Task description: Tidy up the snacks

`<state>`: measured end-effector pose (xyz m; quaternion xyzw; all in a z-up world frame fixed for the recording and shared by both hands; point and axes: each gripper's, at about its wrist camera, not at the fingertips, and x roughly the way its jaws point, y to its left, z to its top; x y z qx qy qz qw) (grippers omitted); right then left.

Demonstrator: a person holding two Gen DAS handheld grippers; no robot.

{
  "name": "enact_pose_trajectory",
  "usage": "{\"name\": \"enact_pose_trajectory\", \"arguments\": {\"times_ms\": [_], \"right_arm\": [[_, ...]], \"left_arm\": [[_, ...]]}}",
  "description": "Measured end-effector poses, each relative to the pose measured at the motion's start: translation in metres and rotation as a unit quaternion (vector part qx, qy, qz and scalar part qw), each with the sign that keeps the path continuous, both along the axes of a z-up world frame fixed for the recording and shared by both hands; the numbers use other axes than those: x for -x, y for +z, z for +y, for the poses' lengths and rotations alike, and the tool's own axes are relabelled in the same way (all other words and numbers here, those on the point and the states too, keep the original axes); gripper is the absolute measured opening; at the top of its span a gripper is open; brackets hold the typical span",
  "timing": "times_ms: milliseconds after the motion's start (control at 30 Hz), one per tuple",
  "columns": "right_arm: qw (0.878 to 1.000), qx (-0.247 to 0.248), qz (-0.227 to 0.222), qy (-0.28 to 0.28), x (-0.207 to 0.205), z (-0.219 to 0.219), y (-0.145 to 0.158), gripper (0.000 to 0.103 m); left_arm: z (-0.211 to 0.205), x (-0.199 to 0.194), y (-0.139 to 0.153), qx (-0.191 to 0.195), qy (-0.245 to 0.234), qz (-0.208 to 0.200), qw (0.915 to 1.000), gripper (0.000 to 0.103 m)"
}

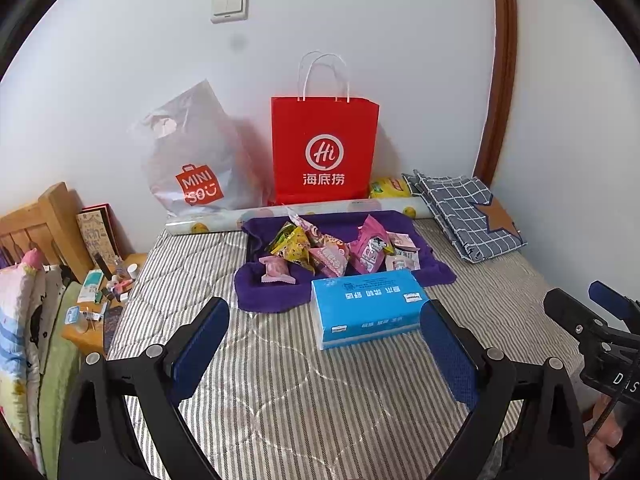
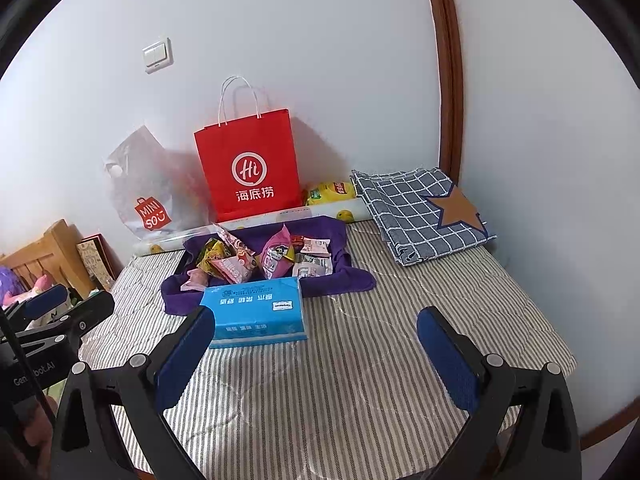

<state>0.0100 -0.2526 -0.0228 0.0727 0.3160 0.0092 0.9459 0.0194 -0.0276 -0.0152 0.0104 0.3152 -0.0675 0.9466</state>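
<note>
A pile of snack packets (image 1: 336,250) (image 2: 260,258), pink, yellow and white, lies on a purple cloth (image 1: 264,294) (image 2: 352,278) on the striped bed. A blue tissue pack (image 1: 366,306) (image 2: 256,310) lies just in front of the pile. My left gripper (image 1: 324,334) hovers open above the bed, short of the tissue pack, nothing between its fingers. My right gripper (image 2: 316,340) is also open and empty, its left finger (image 2: 188,354) close to the tissue pack. Each gripper shows at the edge of the other's view: the right gripper (image 1: 592,308), the left gripper (image 2: 60,304).
A red paper bag (image 1: 324,148) (image 2: 250,164) and a translucent plastic bag (image 1: 192,160) (image 2: 148,188) lean on the wall behind the cloth. A yellow packet (image 1: 388,188) (image 2: 330,193) and folded checked fabric (image 1: 472,212) (image 2: 424,212) lie at the back right. A cluttered bedside table (image 1: 104,292) stands at the left.
</note>
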Motion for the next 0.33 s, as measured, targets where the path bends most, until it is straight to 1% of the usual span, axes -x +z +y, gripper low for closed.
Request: {"name": "enact_pose_trajectory", "arguments": {"times_ms": [167,333], "right_arm": [[1.0,-0.003,-0.006,0.001,0.0016,0.0008,0.0047,0.102],[1.0,-0.002,-0.005,0.002,-0.0008,0.0024,0.0021,0.102]], "left_arm": [[0.0,0.0006,0.0004,-0.001,0.0,-0.001,1.0,0.096],[-0.0005,0.0007,0.0,-0.007,0.002,-0.003,1.0,0.096]]}}
